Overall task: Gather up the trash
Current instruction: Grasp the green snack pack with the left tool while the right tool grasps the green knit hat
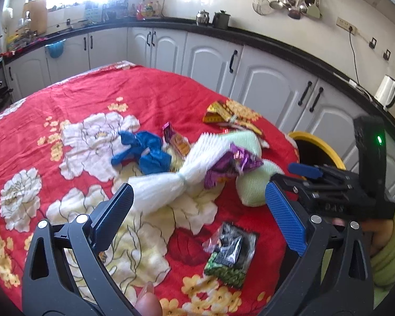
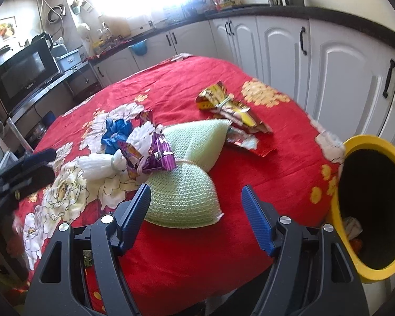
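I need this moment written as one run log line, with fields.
task: collect trash | left tongs: open, empty | right tongs: open, empty | purple wrapper: on table | yellow bin: beside table

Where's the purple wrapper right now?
In the right wrist view the purple wrapper lies mid-table on the white knitted bundle, touching the pale green knitted piece's left edge, with the blue crumpled item just behind.

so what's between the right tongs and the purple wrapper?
The pale green knitted piece, its near lobe lying just ahead of the open right tongs, with the purple wrapper beyond at its tied waist. Right wrist view shows it.
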A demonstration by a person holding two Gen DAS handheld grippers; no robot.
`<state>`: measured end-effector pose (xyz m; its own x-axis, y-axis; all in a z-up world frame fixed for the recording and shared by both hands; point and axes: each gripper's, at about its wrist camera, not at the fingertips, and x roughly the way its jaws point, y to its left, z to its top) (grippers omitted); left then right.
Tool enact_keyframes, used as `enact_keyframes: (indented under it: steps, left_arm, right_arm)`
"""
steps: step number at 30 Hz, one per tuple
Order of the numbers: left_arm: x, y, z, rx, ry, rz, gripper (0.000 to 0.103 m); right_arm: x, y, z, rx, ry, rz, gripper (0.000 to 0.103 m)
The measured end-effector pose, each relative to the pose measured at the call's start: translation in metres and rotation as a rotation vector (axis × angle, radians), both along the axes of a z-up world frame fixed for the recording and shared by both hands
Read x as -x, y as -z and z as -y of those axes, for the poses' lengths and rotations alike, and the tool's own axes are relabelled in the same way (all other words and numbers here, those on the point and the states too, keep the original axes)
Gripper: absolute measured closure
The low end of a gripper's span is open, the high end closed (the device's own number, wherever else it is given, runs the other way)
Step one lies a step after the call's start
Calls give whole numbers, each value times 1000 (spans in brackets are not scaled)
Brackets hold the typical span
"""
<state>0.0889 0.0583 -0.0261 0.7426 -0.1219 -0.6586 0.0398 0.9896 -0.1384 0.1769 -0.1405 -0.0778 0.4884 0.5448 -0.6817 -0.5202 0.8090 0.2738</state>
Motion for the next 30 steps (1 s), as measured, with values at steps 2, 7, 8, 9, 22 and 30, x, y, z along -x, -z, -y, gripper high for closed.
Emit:
enact_keyframes:
  steps: [2, 7, 8, 9, 22, 30]
  left_arm:
    - [2, 6, 1, 5, 16, -12, 11]
    - [5, 25, 5, 48, 55, -57, 11]
    - [5, 32, 9, 52, 72, -71, 11]
    - [4, 35, 11, 52, 83, -78, 11]
    - [0, 64, 33, 20, 190, -174, 34]
    - [-1, 67, 38, -4, 190, -185, 67]
  right_arm:
    - [-3, 6, -4, -11, -9, -33, 34]
    - [-7, 21, -7, -70, -26, -110, 36]
    - [-7, 21, -6, -86, -27, -117, 44]
    - [-7, 21, -5, -113, -39, -131, 49]
    - [12, -4, -7, -87, -33, 19, 71]
    - [11, -17, 9, -68, 26, 84, 71]
